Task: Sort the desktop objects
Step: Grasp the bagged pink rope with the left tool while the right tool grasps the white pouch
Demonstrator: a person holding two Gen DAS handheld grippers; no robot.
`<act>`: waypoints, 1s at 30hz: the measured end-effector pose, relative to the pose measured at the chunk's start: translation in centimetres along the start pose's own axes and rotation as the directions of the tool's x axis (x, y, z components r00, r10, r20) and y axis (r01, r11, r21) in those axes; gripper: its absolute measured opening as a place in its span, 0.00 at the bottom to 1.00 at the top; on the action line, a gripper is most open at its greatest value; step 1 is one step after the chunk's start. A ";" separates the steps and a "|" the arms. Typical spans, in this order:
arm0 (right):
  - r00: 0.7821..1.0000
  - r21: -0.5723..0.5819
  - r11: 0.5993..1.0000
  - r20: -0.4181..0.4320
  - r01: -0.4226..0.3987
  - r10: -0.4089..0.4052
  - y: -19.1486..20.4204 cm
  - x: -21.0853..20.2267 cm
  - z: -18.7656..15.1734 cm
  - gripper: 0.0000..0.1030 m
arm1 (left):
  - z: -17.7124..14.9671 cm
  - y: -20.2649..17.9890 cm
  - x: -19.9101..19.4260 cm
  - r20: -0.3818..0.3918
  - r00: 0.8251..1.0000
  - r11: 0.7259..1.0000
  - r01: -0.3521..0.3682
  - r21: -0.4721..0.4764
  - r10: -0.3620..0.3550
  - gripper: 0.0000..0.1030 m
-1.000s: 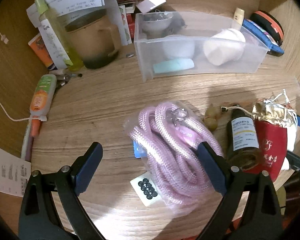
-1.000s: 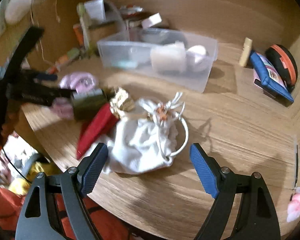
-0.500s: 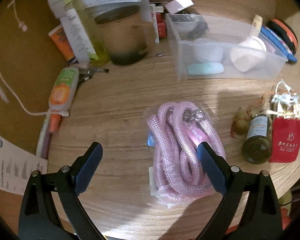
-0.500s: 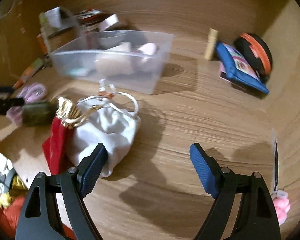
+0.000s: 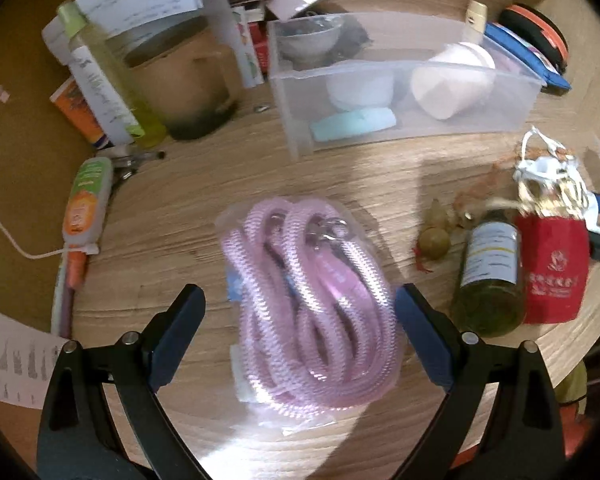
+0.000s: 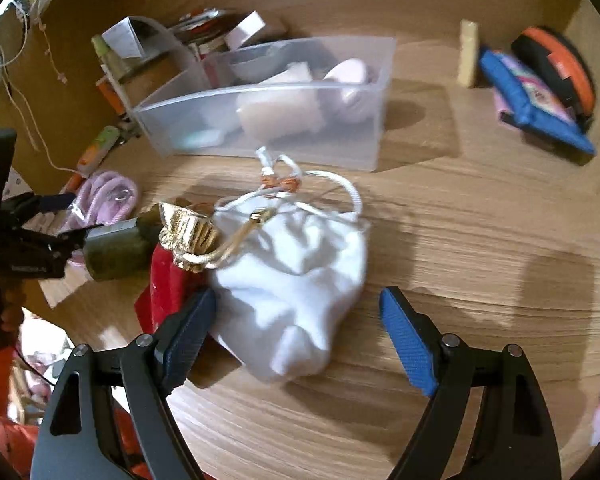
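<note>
A coil of pink rope in a clear bag (image 5: 312, 304) lies on the wooden table between the fingers of my left gripper (image 5: 298, 320), which is open; its right pad is close to the bag, the left one well apart. My right gripper (image 6: 296, 308) is open around a white drawstring pouch (image 6: 296, 272), with its left finger (image 6: 192, 328) next to the cloth. Beside the pouch lie a red pouch with a gold top (image 6: 168, 280) and a brown bottle (image 6: 116, 248). A clear plastic bin (image 5: 400, 120) with several pale items stands behind.
At the back left stand a brown mug (image 5: 188, 80), a yellow-green bottle (image 5: 108, 92) and papers. An orange-labelled tube (image 5: 86, 204) lies left. A blue packet (image 6: 536, 108) and a black-and-orange round case (image 6: 556, 68) sit back right. The table's curved edge runs close below both grippers.
The left gripper has shifted so the rope bag now sits centred between its fingers. The right gripper swung away to the right, then back, and now straddles the white pouch.
</note>
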State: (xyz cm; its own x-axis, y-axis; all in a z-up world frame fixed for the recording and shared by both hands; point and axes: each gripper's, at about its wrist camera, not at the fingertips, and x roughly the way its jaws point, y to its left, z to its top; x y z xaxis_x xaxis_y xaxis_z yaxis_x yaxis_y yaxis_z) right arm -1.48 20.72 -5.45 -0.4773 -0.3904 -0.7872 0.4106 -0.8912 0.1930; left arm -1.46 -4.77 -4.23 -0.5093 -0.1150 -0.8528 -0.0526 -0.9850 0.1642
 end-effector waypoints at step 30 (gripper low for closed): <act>0.964 -0.079 0.982 0.218 0.173 -0.152 -0.4 -5.6 2.5 0.46 | 1.7 2.2 -0.9 0.120 0.989 0.991 0.099 -0.093 -0.088 0.61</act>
State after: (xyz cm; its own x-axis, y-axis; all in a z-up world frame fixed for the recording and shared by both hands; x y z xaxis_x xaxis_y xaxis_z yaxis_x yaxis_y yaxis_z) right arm -0.89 22.73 0.36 -0.6918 -0.2908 -0.6609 0.3818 -0.9242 0.0071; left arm -2.51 -6.59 -2.24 -0.6022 -0.0119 -0.7982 -0.0227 -0.9992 0.0320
